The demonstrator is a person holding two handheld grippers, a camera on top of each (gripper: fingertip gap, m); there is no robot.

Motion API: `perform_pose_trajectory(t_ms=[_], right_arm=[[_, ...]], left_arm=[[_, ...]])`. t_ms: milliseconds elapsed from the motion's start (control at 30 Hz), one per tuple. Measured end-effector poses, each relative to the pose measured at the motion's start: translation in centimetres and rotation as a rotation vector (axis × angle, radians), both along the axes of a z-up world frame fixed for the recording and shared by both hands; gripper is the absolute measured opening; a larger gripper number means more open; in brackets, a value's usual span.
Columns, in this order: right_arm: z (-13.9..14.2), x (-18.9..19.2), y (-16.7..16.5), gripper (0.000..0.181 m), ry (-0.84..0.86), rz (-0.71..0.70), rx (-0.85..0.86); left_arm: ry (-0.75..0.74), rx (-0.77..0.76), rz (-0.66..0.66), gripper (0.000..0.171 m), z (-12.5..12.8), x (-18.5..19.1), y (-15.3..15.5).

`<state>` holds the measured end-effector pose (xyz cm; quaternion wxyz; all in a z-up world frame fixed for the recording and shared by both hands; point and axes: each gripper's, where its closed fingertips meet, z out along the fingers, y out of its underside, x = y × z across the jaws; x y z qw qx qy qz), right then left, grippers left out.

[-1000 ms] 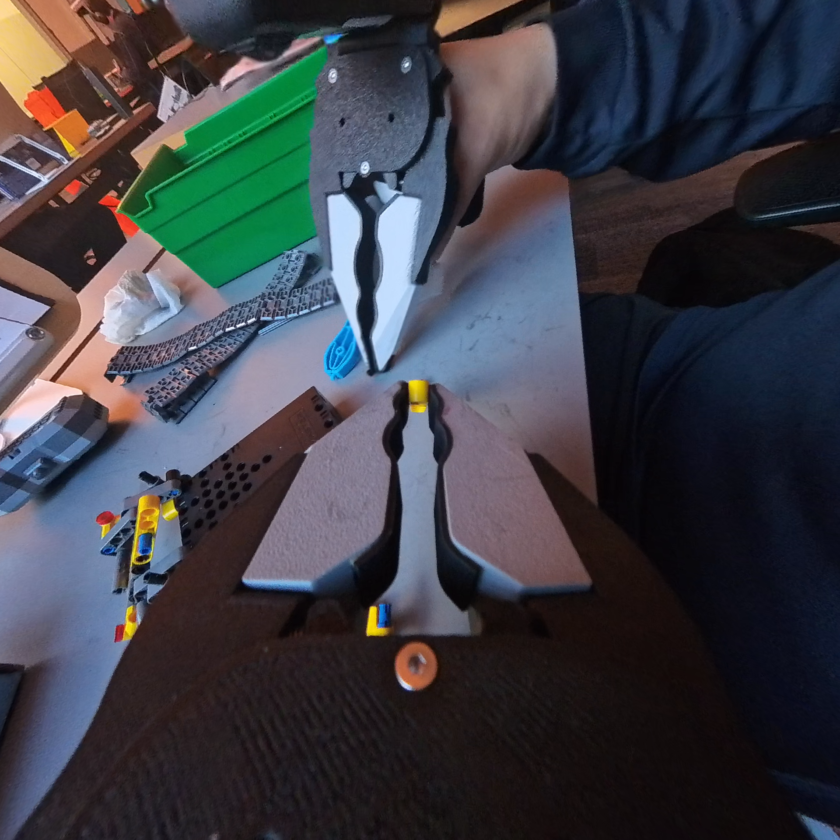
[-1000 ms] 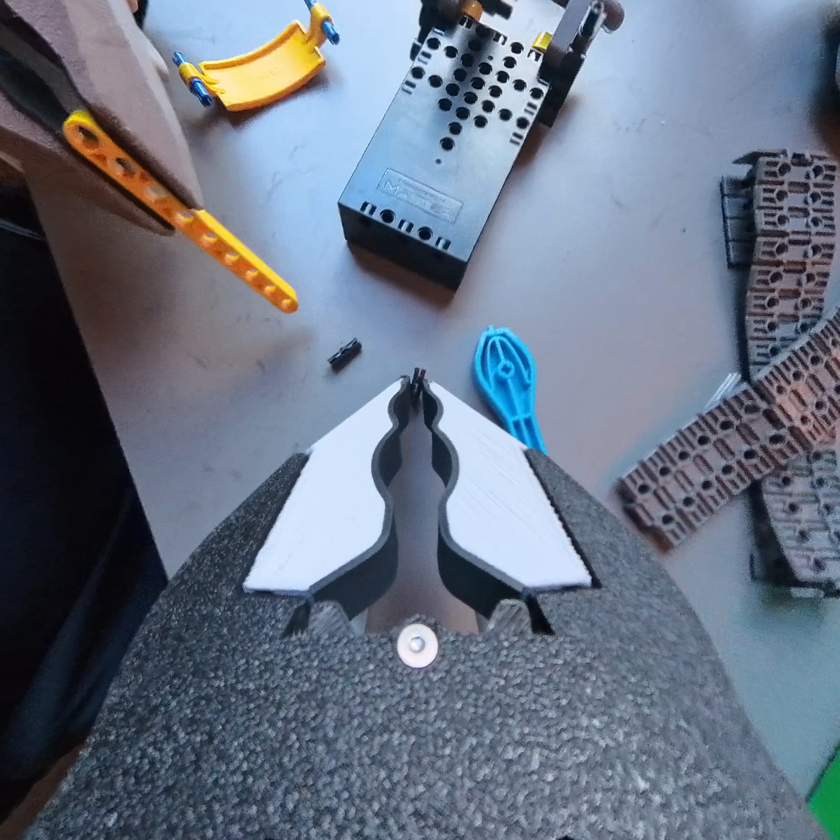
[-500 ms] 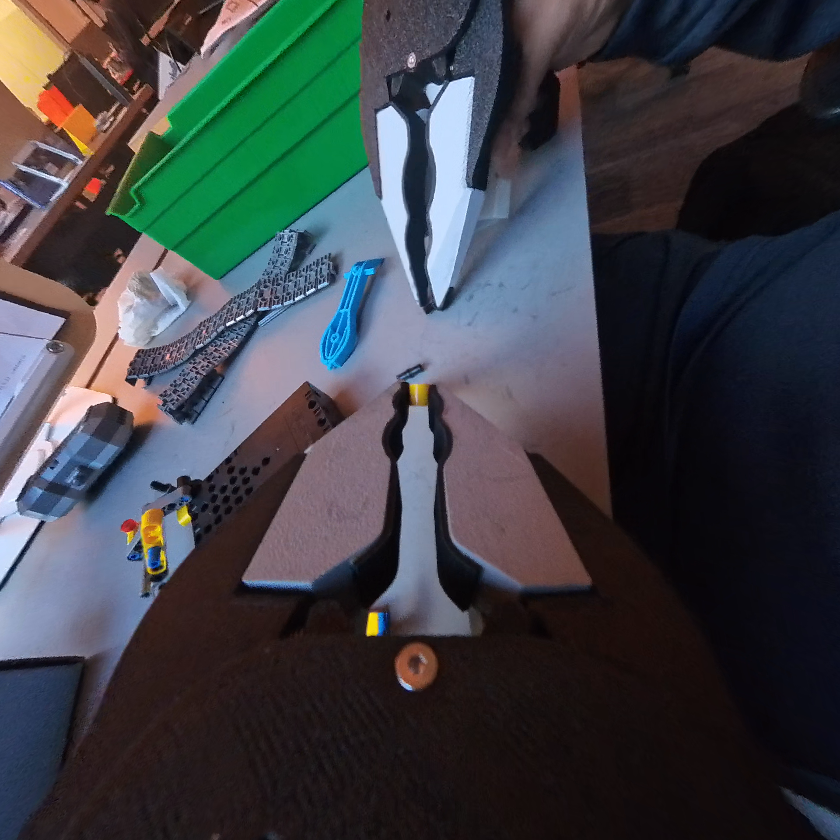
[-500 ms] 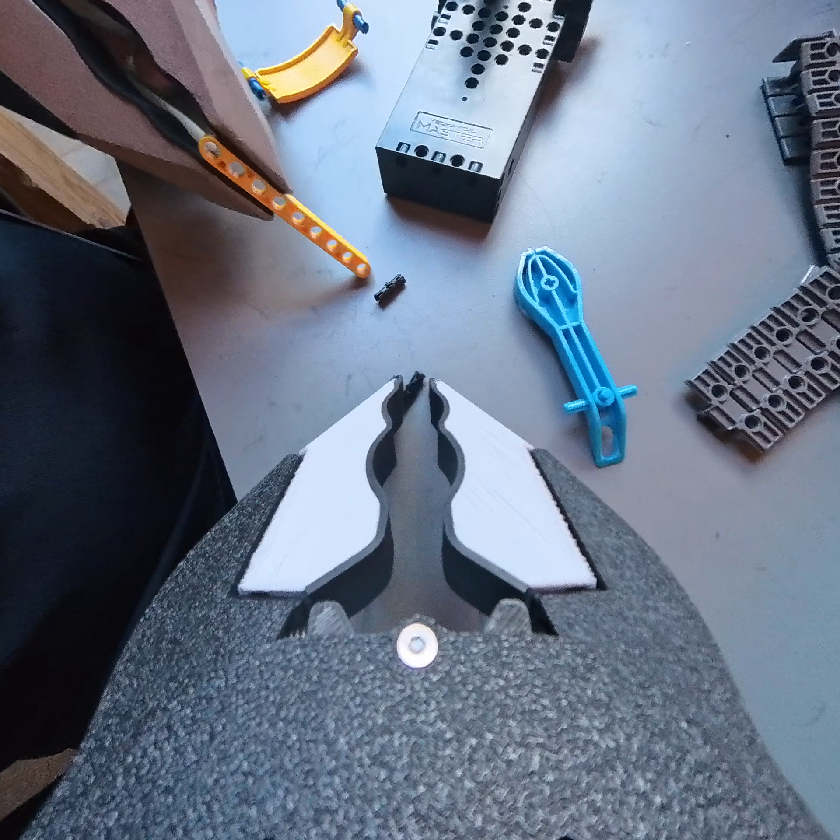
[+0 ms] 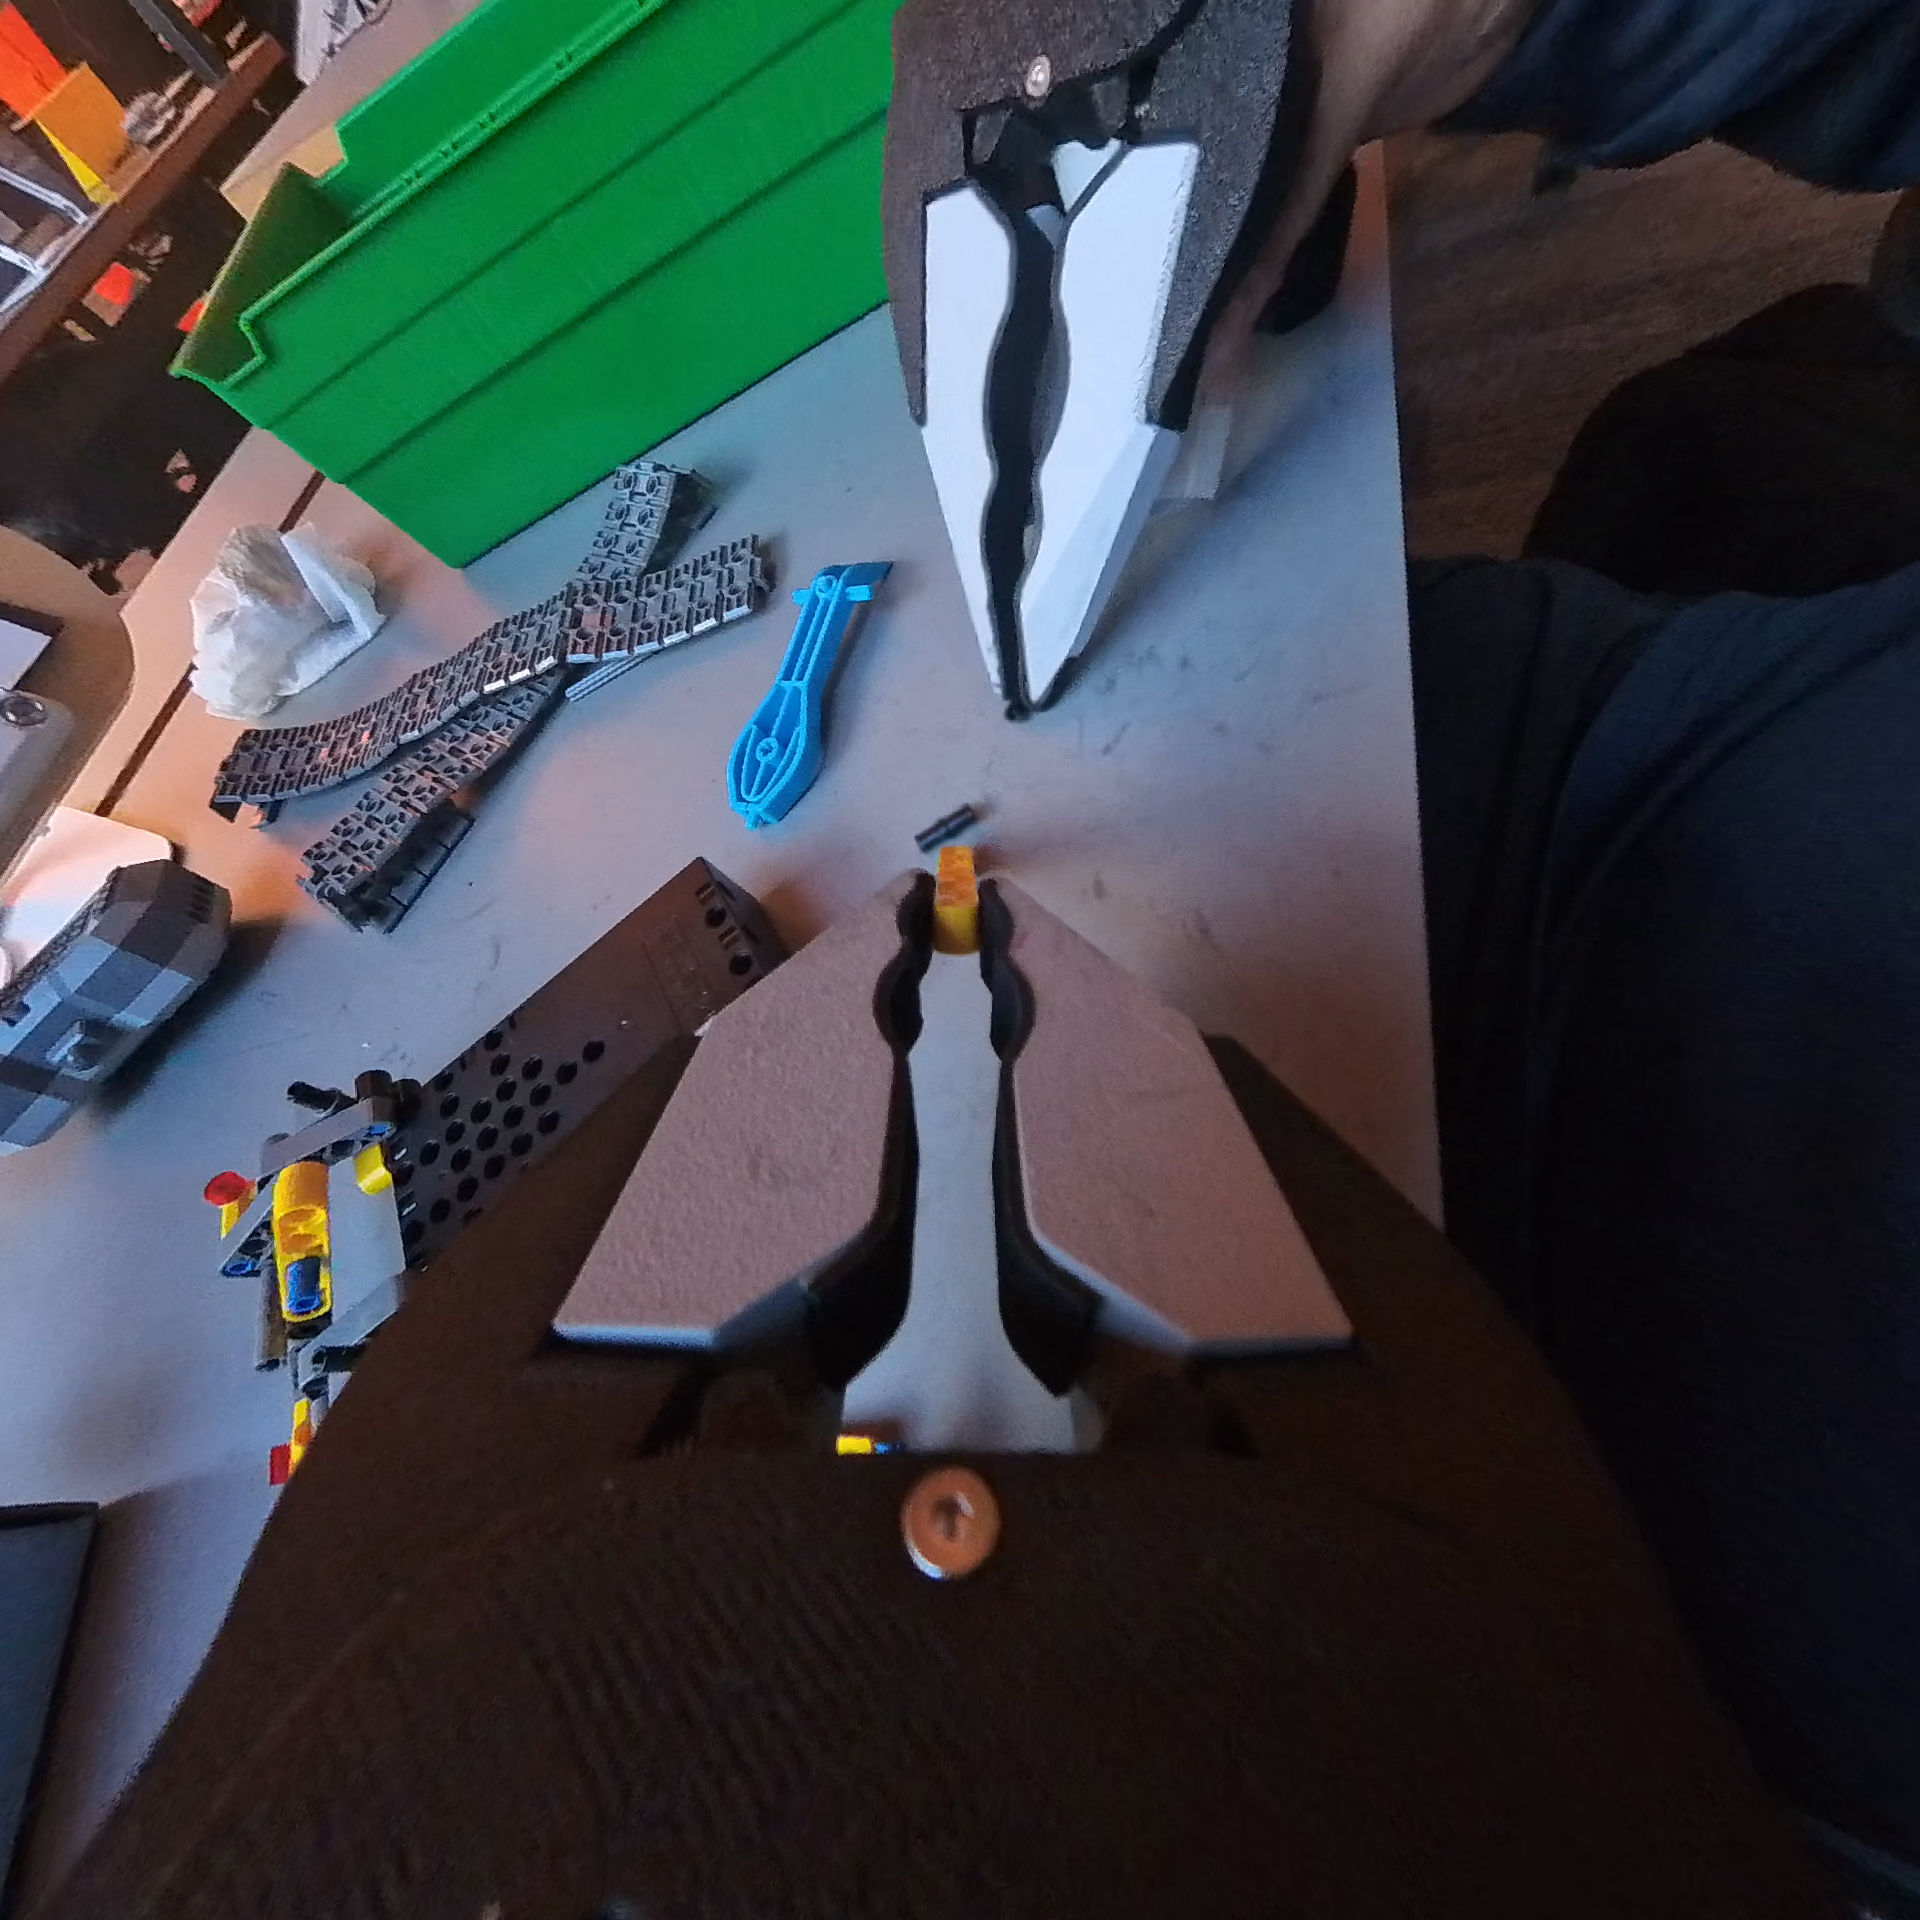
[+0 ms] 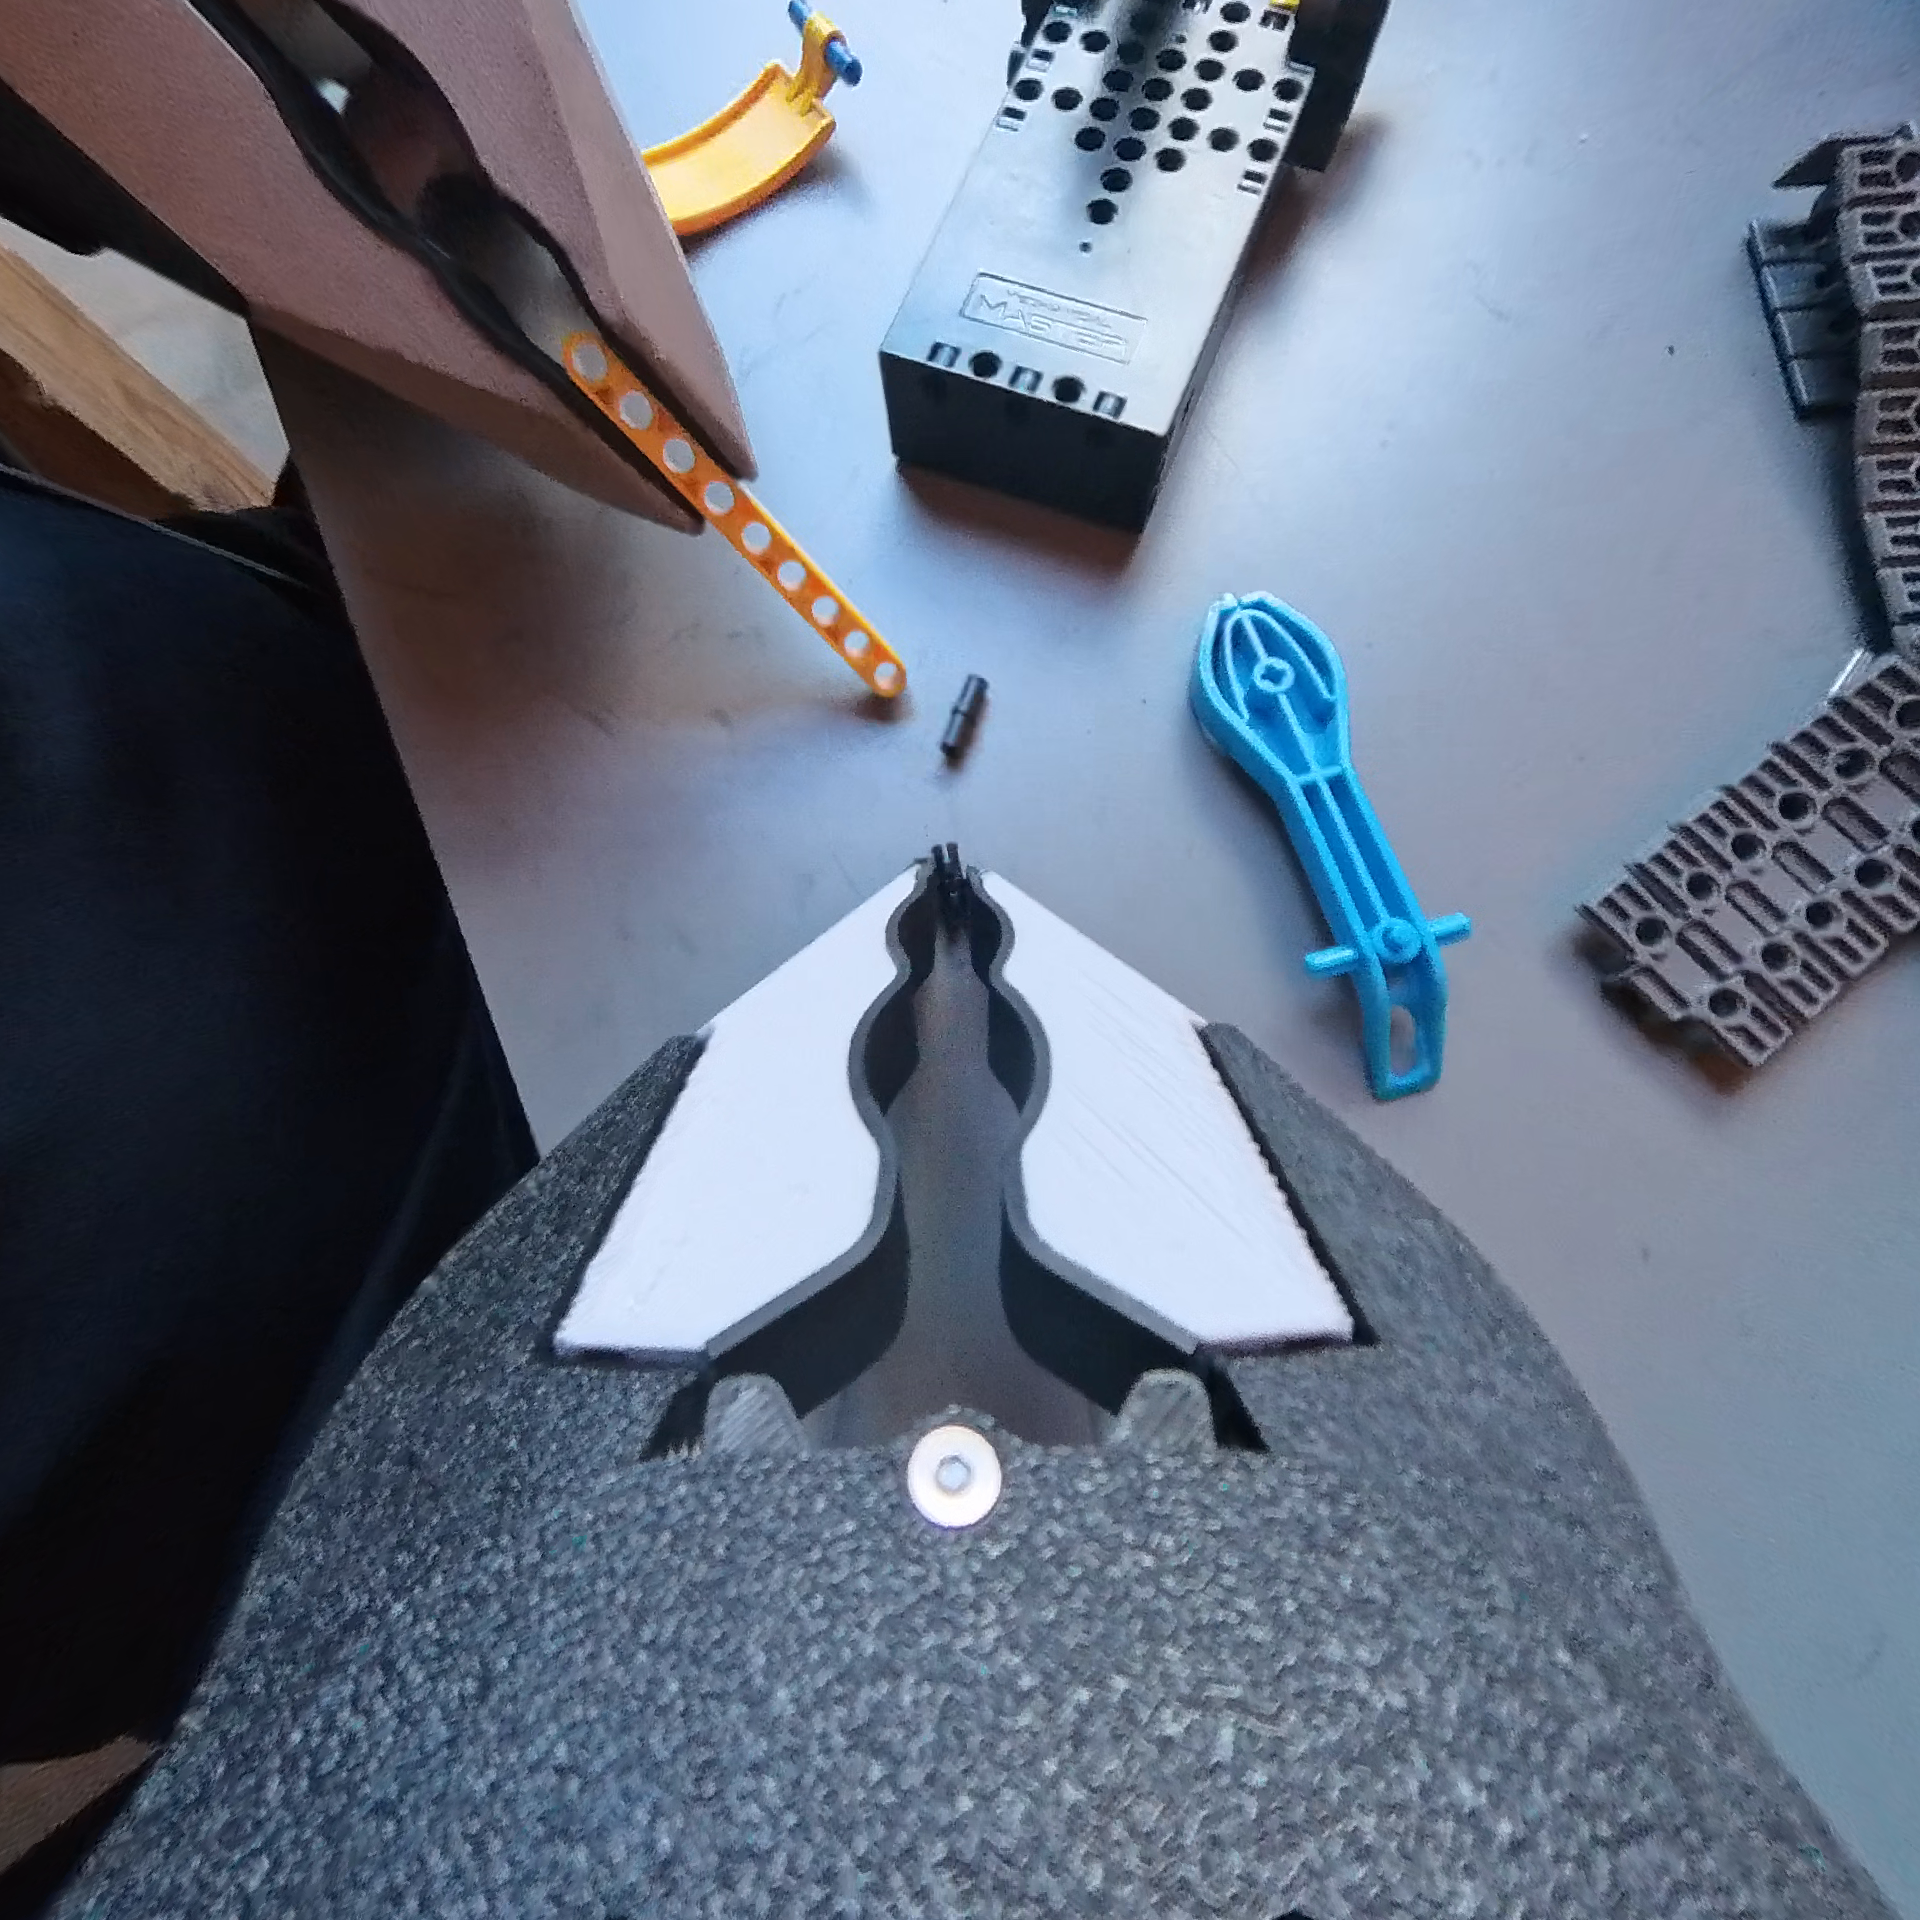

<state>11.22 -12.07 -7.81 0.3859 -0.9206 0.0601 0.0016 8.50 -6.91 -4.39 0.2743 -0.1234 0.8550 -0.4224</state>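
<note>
Two pins [image 6: 961,712], one in right hand-held gripper [image 6: 950,883]

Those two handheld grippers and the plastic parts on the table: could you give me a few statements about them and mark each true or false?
1. The left gripper holds a yellow beam with holes. True.
2. The right gripper has nothing between its fingers. False: a small black pin is pinched at their tips.
3. Another loose black pin lies on the table near the beam's free end. True.
4. The blue tool rests on top of the black perforated box. False: it lies flat on the table, apart from the box.
5. A green bin stands beyond the dark track links. True.
</note>
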Motion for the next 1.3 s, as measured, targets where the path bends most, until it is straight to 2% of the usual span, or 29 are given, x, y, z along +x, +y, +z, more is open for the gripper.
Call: perform_pose_trajectory(t_ms=[233,500,800,1300], right_arm=[[0.2,0.6,0.6,0.003,-0.018,-0.020,0.009],[1.8,2.8,1.8,0.003,-0.039,-0.050,0.114],[0.9,2.7,3.1,0.003,-0.159,0.112,0.027],[0.5,2.4,2.9,0.005,-0.161,0.160,-0.003]], left_arm=[[0.054,0.063,0.014,0.006,-1.2,-0.2,0.7],[0.188,0.117,0.033,0.005,-3.0,-0.3,1.5],[0.228,0.104,0.033,0.005,-3.1,-0.3,1.6],[0.205,0.114,0.032,0.005,-3.1,-0.3,1.5]])
